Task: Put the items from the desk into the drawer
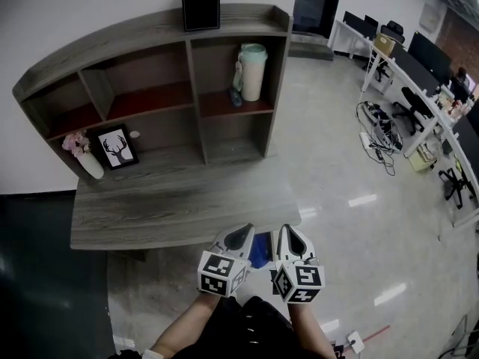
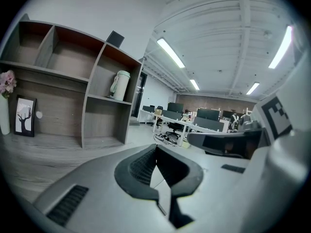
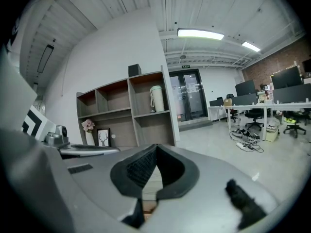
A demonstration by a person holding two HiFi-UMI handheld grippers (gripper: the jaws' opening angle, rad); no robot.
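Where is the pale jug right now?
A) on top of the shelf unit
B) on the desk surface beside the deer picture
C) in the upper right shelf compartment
C: the pale jug stands upright in the upper right compartment of the shelf unit.

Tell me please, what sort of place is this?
Probably an open-plan office: a wooden desk with a shelf unit stands by the wall, and monitors and office chairs stand beyond.

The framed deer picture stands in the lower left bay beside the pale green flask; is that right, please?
No: beside the framed deer picture is a vase of pink flowers; the head view shows the pale green flask in the upper right bay.
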